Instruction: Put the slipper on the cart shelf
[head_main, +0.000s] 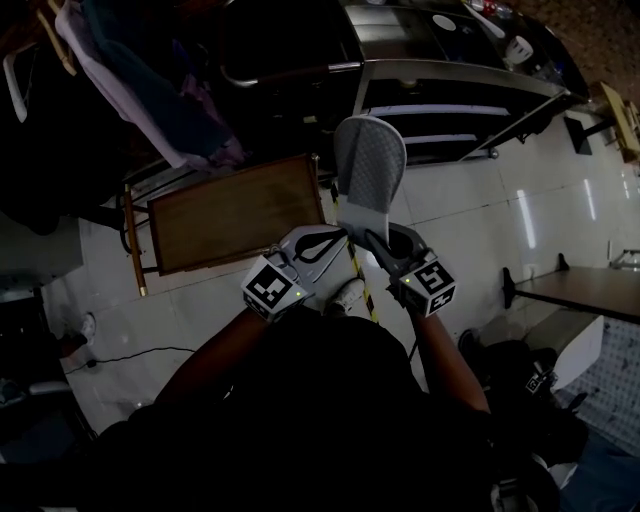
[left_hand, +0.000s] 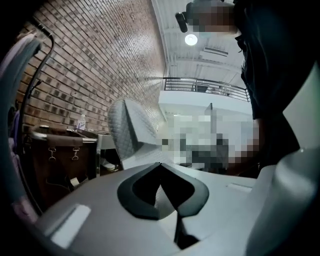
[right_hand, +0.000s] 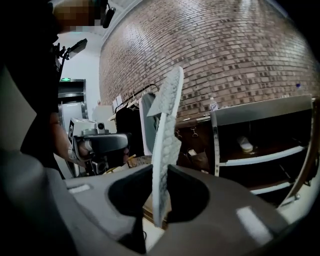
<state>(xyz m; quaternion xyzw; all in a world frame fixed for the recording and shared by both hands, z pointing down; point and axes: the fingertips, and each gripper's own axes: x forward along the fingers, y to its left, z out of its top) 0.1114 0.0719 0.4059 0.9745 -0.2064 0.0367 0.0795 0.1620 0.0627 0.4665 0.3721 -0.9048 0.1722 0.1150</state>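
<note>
A grey slipper (head_main: 368, 165) with a quilted sole stands on end, its heel clamped in my right gripper (head_main: 372, 236). In the right gripper view the slipper (right_hand: 165, 130) runs edge-on between the jaws of that gripper (right_hand: 160, 170), which are shut on it. My left gripper (head_main: 336, 236) is right beside it, jaws shut with nothing between them (left_hand: 160, 164); the slipper (left_hand: 129, 131) shows just beyond its tips. The metal cart (head_main: 455, 90) with its shelves (right_hand: 260, 156) stands ahead and to the right.
A white shoe (right_hand: 245, 144) lies on a cart shelf. A brown wood-framed board (head_main: 235, 210) sits left of the cart, with hanging clothes (head_main: 140, 80) behind it. A brown bag (right_hand: 196, 142) hangs by the cart. A dark table (head_main: 585, 290) is at right.
</note>
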